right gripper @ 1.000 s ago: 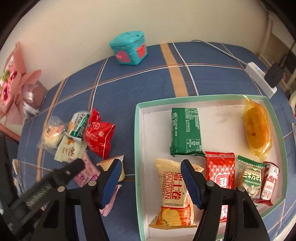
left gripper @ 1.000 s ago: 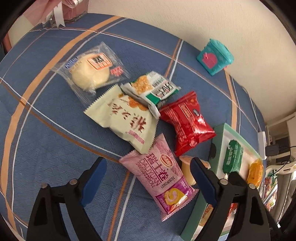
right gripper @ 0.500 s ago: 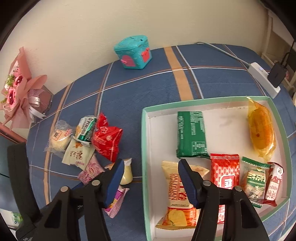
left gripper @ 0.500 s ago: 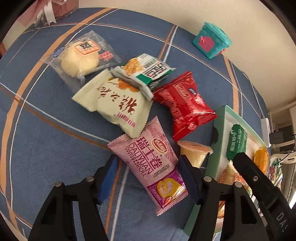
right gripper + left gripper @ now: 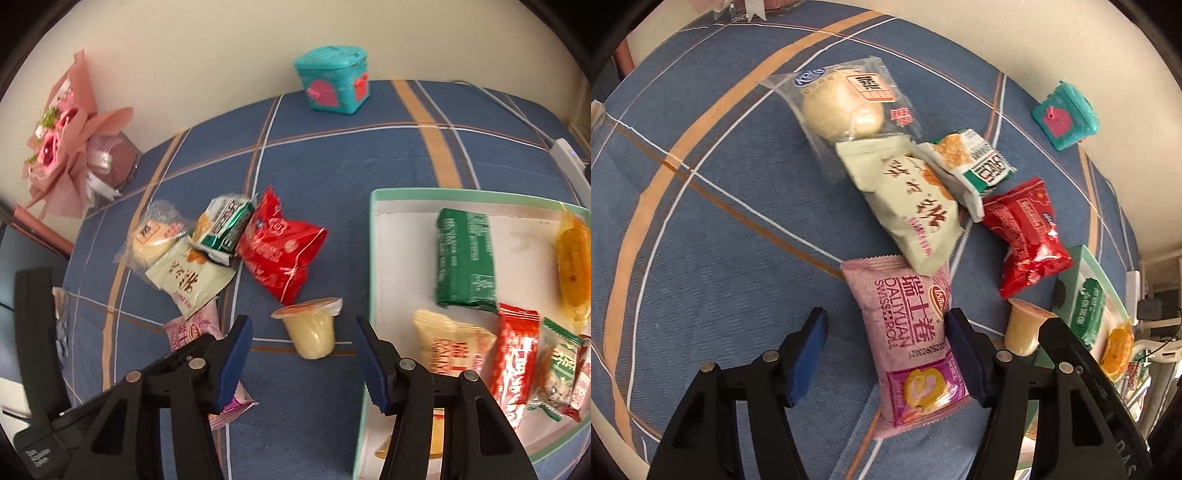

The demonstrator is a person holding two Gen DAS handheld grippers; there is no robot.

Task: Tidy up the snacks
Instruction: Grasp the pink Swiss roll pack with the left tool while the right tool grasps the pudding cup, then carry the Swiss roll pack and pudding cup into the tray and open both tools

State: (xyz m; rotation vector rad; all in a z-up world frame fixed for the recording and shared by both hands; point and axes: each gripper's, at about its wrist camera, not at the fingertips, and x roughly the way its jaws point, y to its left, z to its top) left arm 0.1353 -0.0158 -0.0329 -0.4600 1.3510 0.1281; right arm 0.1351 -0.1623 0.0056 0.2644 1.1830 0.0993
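The left claw [image 5: 884, 354], released, straddles the pink Swiss roll packet [image 5: 910, 339], whose far corner lies beneath the cream packet [image 5: 908, 201], which may drag along if lifted.

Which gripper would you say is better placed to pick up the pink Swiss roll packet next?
Probably the left. The left gripper is open with the pink Swiss roll packet between its fingers. The right gripper is open around the jelly cup instead.
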